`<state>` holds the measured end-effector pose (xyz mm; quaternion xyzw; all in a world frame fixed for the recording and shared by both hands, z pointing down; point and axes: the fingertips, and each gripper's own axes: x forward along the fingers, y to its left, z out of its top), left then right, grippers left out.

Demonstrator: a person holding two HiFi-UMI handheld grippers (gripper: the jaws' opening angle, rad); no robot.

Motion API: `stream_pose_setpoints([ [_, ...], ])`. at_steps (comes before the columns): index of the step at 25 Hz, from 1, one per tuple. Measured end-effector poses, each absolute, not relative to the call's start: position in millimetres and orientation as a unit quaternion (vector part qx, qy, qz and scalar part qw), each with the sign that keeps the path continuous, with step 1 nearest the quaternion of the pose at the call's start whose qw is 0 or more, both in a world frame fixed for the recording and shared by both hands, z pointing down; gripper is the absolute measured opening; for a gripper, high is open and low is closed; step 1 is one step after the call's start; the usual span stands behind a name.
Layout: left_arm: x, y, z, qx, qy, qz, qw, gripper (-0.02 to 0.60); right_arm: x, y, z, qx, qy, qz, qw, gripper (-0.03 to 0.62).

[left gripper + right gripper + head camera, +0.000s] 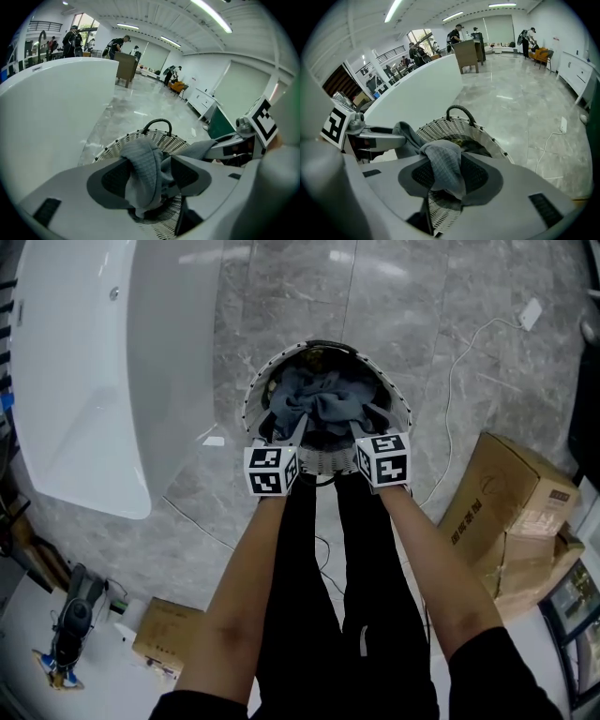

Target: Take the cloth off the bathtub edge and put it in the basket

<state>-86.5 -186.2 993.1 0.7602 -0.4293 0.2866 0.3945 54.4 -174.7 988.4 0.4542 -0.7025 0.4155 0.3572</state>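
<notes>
A grey waffle-weave cloth [319, 399] lies bunched in the round white wicker basket [251, 399] on the marble floor. My two grippers hang side by side over the basket's near rim, pointing down into it. The left gripper [291, 432] has its jaws apart, and a fold of the cloth [143, 173] hangs loose between its pads. The right gripper [361, 430] is also parted, with another bunch of the cloth [445, 164] draped between its pads. The white bathtub [84, 381] stands to the left, with nothing on its edge.
A large cardboard box [511, 512] sits on the floor to the right and a smaller one [169, 634] at the lower left. A white cable [459, 381] trails across the floor right of the basket. The person's legs stand just behind the basket.
</notes>
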Motion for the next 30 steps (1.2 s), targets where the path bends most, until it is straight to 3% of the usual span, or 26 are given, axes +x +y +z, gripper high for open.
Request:
stream_pose_setpoints([
  [4, -82, -179, 988, 0.769, -0.423, 0.29, 0.382, 0.314, 55, -171, 985, 0.459, -0.701, 0.408, 0.364, 0.19],
  [12, -84, -172, 980, 0.775, -0.423, 0.282, 0.375, 0.325, 44, -174, 965, 0.443, -0.729, 0.397, 0.339, 0.256],
  [16, -79, -167, 976, 0.784, -0.414, 0.286, 0.363, 0.325, 34, -178, 946, 0.435, -0.751, 0.397, 0.297, 0.262],
  [30, -73, -155, 933, 0.771, -0.459, 0.216, 0.385, 0.325, 33, -160, 909, 0.427, -0.766, 0.388, 0.284, 0.262],
])
